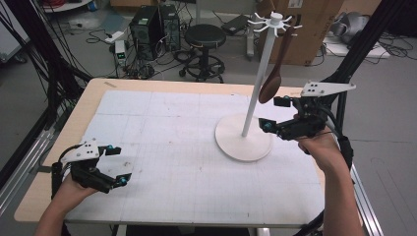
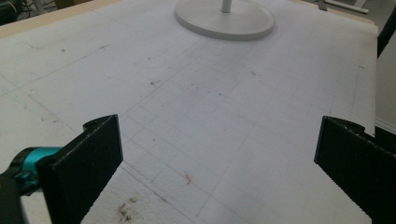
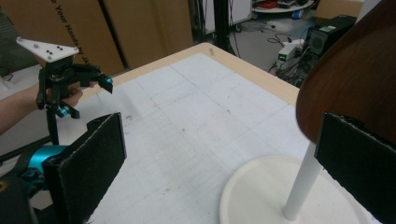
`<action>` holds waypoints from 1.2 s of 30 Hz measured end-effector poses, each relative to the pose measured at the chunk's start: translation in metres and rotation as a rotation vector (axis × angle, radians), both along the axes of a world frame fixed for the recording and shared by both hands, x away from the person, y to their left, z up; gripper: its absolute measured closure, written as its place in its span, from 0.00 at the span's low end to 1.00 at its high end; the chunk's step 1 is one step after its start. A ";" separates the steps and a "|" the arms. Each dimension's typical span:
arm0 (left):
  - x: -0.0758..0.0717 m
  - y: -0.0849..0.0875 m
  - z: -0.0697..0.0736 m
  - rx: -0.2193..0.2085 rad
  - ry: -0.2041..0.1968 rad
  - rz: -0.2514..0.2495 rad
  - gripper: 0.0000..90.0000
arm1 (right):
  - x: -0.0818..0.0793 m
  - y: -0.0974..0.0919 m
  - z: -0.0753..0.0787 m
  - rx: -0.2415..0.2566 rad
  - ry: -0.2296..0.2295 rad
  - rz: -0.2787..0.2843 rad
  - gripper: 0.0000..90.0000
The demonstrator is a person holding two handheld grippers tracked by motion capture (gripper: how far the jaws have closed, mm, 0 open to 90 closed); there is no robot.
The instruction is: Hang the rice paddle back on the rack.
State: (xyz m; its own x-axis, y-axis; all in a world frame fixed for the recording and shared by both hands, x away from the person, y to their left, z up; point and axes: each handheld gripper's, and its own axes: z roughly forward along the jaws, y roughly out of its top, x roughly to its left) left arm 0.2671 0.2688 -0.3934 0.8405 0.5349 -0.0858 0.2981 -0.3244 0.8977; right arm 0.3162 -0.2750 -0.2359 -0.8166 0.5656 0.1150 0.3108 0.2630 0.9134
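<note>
While the wooden spoon (image 1: 273,73) hangs by its handle from a hook at the top of the white stand (image 1: 244,140), its bowl low beside the pole, the right claw (image 1: 279,112) sits just beside it with jaws spread wide and nothing between them. Hanging looks done: the spoon is borne by the hook alone, and no pad presses on it. What seems left is for the right claw to clear away from the stand without knocking the spoon, which would likely swing if brushed.

Near the front left corner of the surface (image 1: 167,147), the left claw (image 1: 118,164) rests low, also wide open and empty, well apart from the stand.

From the high view comes the whole layout: the hook ring at the top, the spoon's full length, both hands and the gap between them. It cannot tell how near the right pads are to the spoon. The right gripper view (image 3: 219,140) fills that in: the spoon's dark bowl (image 3: 355,79) looms at the upper right, just behind the right-hand pad, though whether it touches is unclear; the pole meets the base (image 3: 261,186) below, and the left claw (image 3: 88,93) stands across the surface. The left gripper view (image 2: 219,140) adds close detail of the gridded mat (image 2: 210,107), scuffed and stained, with the stand's base (image 2: 224,21) at the far end.
</note>
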 end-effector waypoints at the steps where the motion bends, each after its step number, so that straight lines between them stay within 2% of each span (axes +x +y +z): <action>1: 0.000 0.000 0.000 -0.003 -0.001 0.000 0.02 | -0.001 0.000 -0.004 0.006 0.002 0.004 0.01; 7: -0.001 0.000 0.002 -0.014 -0.010 0.007 0.02 | -0.007 0.001 -0.024 0.019 0.008 0.015 0.01; 17: 0.001 0.000 0.005 -0.024 -0.027 0.020 0.02 | -0.018 0.005 -0.051 0.023 -0.026 0.009 0.01; 19: 0.001 0.000 0.006 -0.030 -0.028 0.024 0.02 | -0.021 0.006 -0.056 0.022 -0.048 0.013 0.01; 26: 0.003 0.000 0.007 -0.044 -0.040 0.037 0.02 | -0.027 0.010 -0.068 0.020 -0.066 0.028 0.01; 33: 0.002 -0.002 0.009 -0.048 -0.050 0.034 0.02 | -0.031 0.012 -0.088 0.016 -0.053 0.023 0.01; 36: 0.001 -0.002 0.009 -0.047 -0.050 0.031 0.02 | -0.033 0.011 -0.097 0.002 -0.046 0.038 0.01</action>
State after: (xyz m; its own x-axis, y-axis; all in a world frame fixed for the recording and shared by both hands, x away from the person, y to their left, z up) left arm 0.2680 0.2665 -0.3839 0.8275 0.5570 -0.0700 0.2621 -0.2731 0.9256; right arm 0.2834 -0.2645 -0.3325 -0.8419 0.5340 0.0776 0.2579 0.2719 0.9271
